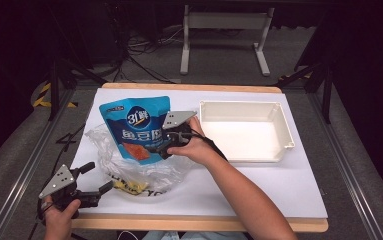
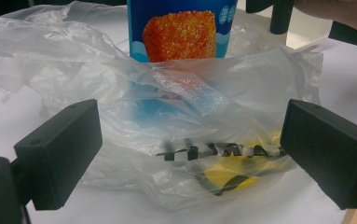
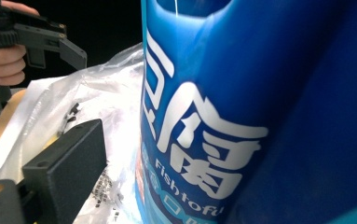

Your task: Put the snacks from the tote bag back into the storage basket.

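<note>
Item: blue pouch [image 1: 138,127], standing upright in the clear plastic bag [image 1: 124,167]; I am pinching its edge in my right gripper [image 1: 165,149], one jaw hiding behind it. My left gripper [image 1: 95,176] is waiting wide apart near the bag. Bag's yellow contents unreadable.

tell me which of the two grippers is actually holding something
The right gripper: it is clamped on the blue pouch, holding it upright over the clear plastic bag. The left gripper sits open near the table's front edge, gripping nothing.
</note>
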`<state>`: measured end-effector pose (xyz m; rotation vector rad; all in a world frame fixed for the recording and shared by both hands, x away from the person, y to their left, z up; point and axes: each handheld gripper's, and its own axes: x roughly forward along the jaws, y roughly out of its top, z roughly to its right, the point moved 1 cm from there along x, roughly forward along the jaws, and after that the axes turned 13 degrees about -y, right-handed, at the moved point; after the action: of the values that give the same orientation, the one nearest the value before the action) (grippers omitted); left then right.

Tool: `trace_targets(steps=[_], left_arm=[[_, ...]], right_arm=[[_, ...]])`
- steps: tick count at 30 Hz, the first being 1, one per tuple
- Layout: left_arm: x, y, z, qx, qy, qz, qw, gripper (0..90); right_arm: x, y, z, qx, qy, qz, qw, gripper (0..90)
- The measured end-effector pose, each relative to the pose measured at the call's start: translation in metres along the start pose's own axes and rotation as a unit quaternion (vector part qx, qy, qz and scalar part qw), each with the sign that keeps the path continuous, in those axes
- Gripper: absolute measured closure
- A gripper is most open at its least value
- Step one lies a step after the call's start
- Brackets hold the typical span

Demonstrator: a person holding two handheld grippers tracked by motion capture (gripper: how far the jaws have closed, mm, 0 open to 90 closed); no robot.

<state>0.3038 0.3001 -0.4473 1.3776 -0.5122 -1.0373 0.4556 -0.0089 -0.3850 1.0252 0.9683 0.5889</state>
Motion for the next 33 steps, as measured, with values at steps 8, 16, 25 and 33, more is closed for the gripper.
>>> trace_targets(steps=[8,16,25,33], left_arm=[[-0.001,0.000,0.000,-0.001,-0.001,-0.001,1.0000,6.2],[-0.001,0.000,0.000,-0.002,-0.001,0.004,1.0000,6.2],[-0.001,0.000,-0.001,-0.003,-0.002,0.004,1.0000,6.2],[-0.001,0.000,-0.001,-0.003,-0.001,0.004,1.0000,6.2]], right_arm=[[0.013,-0.007,-0.002,-0.010,0.002,-0.016,0.9998,6.2],[0.020,-0.012,-0.005,-0.024,-0.005,-0.024,0.9994,9.1],[0.022,-0.014,-0.003,-0.037,0.017,-0.034,0.9986,36.7],[0.020,-0.011,-0.001,-0.053,0.036,-0.044,0.9970,48.3]])
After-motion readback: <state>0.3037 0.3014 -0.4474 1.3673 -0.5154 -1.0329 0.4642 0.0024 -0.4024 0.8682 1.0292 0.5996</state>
